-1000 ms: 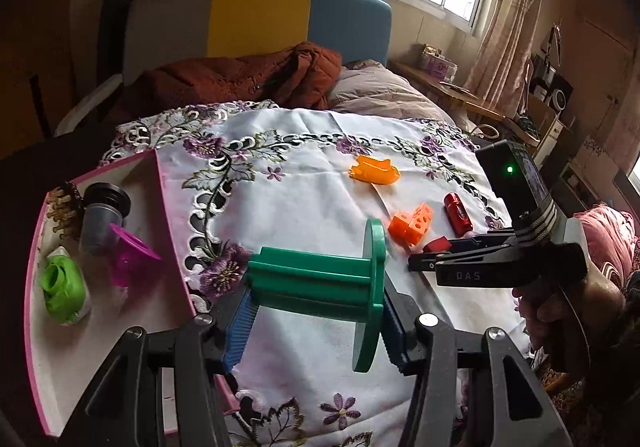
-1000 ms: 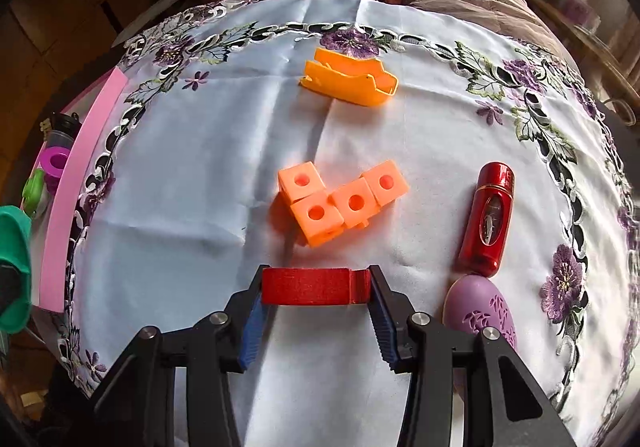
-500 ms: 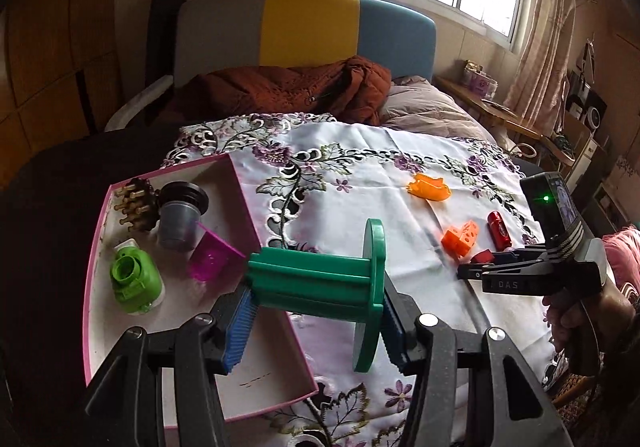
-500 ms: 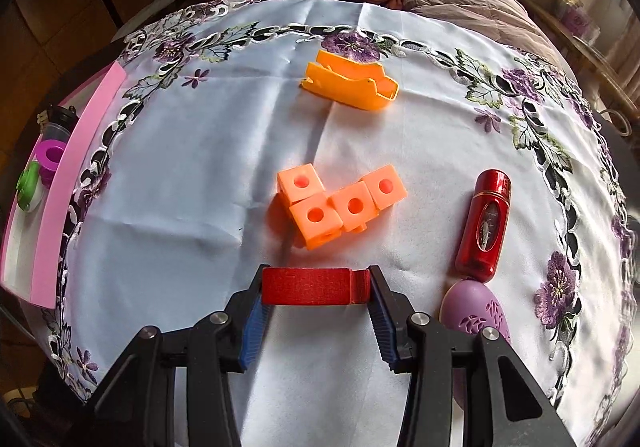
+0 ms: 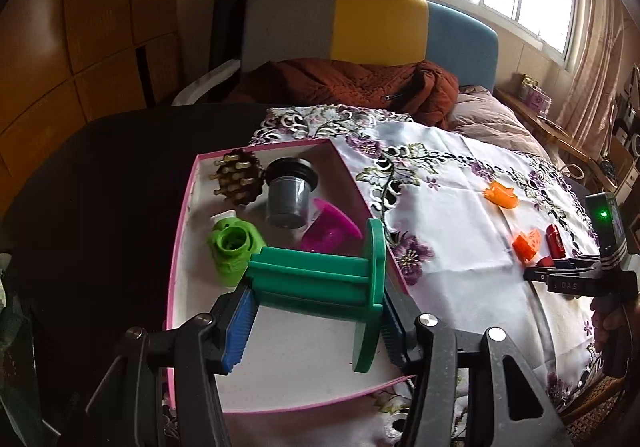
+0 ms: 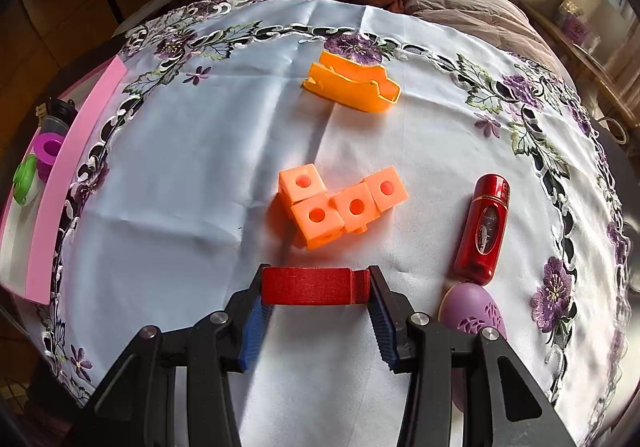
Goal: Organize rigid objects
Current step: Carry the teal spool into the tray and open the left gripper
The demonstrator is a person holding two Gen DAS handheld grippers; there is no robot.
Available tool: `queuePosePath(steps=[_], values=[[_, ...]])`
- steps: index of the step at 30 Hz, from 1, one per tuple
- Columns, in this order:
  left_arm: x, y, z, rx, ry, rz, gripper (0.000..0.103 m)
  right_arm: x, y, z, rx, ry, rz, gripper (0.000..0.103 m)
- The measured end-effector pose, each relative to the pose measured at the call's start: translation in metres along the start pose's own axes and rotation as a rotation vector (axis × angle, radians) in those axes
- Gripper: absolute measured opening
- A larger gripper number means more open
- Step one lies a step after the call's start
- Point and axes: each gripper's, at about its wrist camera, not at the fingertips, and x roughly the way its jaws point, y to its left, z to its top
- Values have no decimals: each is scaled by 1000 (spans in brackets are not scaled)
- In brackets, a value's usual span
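Pink-rimmed tray [image 5: 181, 243] holds pinecone [image 5: 237, 183], cups; left tongs [image 5: 316, 317] grip green spool [image 5: 340, 283], right tongs [image 6: 316, 313] red piece [image 6: 312, 286].

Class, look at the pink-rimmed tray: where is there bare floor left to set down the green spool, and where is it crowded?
The near half of the pink-rimmed white tray is bare, bordered by the lime-green plastic piece and the near rim. The far end is crowded: brown pine cone, grey plastic cup and magenta plastic cup sit close together. The green plastic spool hangs above that free patch.
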Motion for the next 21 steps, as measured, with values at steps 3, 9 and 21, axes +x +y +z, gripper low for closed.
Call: queuePosePath(steps=[3,9,21], values=[[3,11,-4,-20,14,22,56,-1,1,0,-4,-1,-2,47],[9,30,-10,-58,45,48,56,-1,1,0,-10,-2,-5,47],[26,61,-29,-122,133,76,56,-1,1,0,-12,-2,-5,47]])
